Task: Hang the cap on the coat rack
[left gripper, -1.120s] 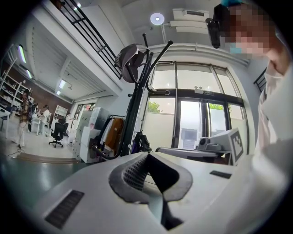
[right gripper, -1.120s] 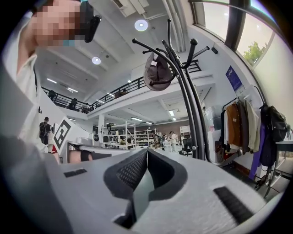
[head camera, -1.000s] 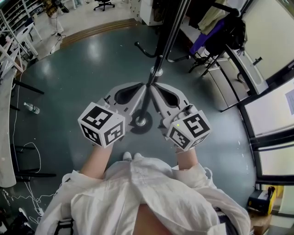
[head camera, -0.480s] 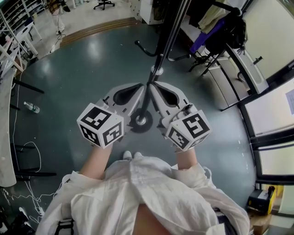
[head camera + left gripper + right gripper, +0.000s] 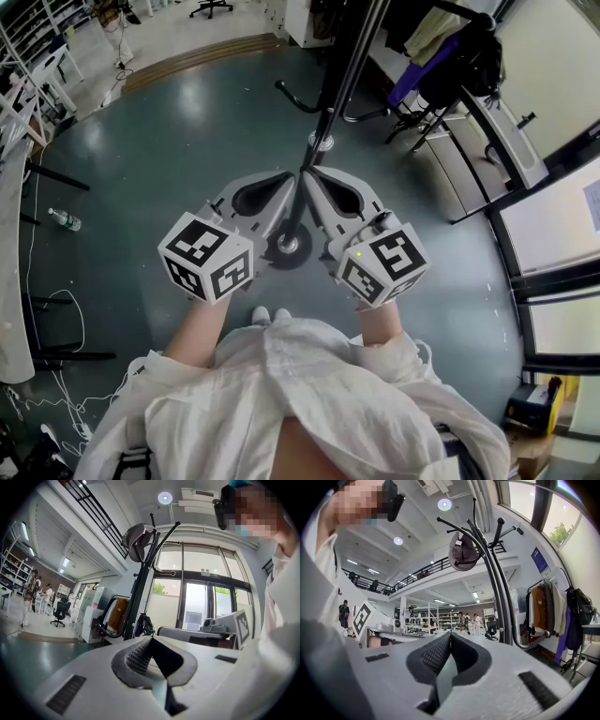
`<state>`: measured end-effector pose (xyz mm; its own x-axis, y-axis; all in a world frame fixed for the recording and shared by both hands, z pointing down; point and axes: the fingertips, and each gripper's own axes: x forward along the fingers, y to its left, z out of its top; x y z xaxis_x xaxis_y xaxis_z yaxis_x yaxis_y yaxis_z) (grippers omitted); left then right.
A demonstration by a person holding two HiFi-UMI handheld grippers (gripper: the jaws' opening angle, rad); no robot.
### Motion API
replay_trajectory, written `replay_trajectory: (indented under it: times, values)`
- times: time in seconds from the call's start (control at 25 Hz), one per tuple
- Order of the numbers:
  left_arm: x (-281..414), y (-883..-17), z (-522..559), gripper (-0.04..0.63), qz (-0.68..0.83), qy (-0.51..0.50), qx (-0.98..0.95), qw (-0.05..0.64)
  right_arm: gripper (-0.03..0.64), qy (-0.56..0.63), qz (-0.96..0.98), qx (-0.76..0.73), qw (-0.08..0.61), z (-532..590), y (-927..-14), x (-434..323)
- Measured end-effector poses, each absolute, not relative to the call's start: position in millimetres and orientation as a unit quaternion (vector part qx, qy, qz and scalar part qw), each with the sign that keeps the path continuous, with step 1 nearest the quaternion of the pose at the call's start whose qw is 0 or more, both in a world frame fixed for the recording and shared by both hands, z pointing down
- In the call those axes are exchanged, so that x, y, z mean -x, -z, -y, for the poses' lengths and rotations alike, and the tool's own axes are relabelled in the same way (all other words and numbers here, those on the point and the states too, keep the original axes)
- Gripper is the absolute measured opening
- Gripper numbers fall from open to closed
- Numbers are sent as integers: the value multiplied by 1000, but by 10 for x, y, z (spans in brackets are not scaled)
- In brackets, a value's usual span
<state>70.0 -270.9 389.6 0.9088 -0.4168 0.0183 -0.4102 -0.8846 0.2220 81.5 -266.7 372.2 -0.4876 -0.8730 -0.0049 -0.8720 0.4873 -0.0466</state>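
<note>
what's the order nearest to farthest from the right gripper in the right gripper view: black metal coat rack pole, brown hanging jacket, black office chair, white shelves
1. Black metal coat rack pole: just right of the right gripper.
2. Brown hanging jacket: on the rail at far right.
3. Black office chair: across the floor, left of the pole.
4. White shelves: at the back of the room.

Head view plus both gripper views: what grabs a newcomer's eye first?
A grey cap hangs on a top hook of the tall black metal coat rack. Below it, the left gripper and right gripper, jaws shut and empty, flank the rack's pole, each with a black-and-white marker cube.
</note>
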Motion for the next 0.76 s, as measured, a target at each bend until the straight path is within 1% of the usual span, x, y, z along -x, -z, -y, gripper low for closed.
replay_trajectory:
  times: [0.36, 0.76]
  values:
    - [-697, -3879, 2715, 15, 215, 15, -970, 108, 3, 20, -857, 513, 29, 2682, -3678, -863]
    - [-670, -3848, 2710, 15, 201, 32, -972, 120, 3, 21, -858, 513, 19, 2692, -3730, -822]
